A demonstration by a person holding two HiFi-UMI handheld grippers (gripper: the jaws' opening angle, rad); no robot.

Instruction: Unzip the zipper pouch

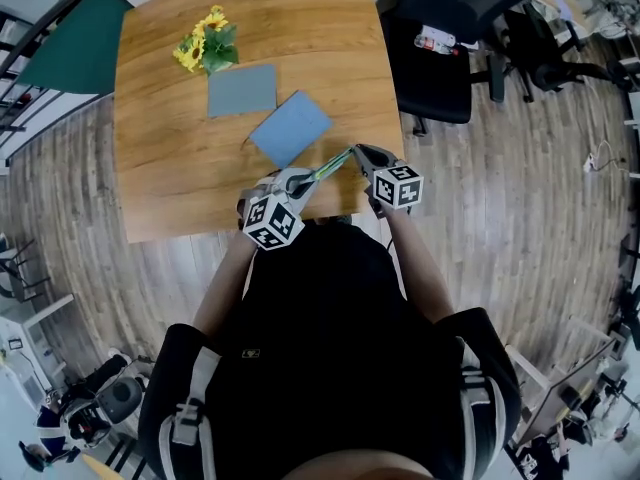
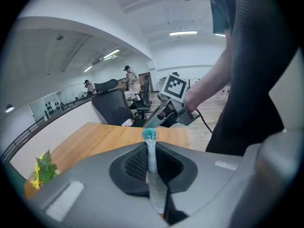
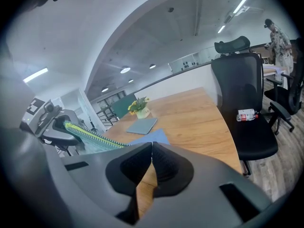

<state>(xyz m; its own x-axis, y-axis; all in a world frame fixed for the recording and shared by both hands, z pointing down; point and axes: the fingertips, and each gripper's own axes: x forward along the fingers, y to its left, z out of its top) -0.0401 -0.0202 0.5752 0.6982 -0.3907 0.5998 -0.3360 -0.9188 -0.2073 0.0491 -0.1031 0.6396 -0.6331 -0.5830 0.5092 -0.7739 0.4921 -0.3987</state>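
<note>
A slim green zipper pouch hangs stretched between my two grippers, just above the near edge of the wooden table. My left gripper is shut on one end; in the left gripper view the pouch shows as a thin pale strip with a teal tip pinched between the pads. My right gripper is shut at the other end, and its tip meets the teal end where the zipper pull sits. In the right gripper view the yellow-green zipper teeth run left to the left gripper.
On the table lie a blue flat pouch, a grey-blue flat case and a bunch of sunflowers. A black office chair with a bottle on its seat stands to the right. People stand far off.
</note>
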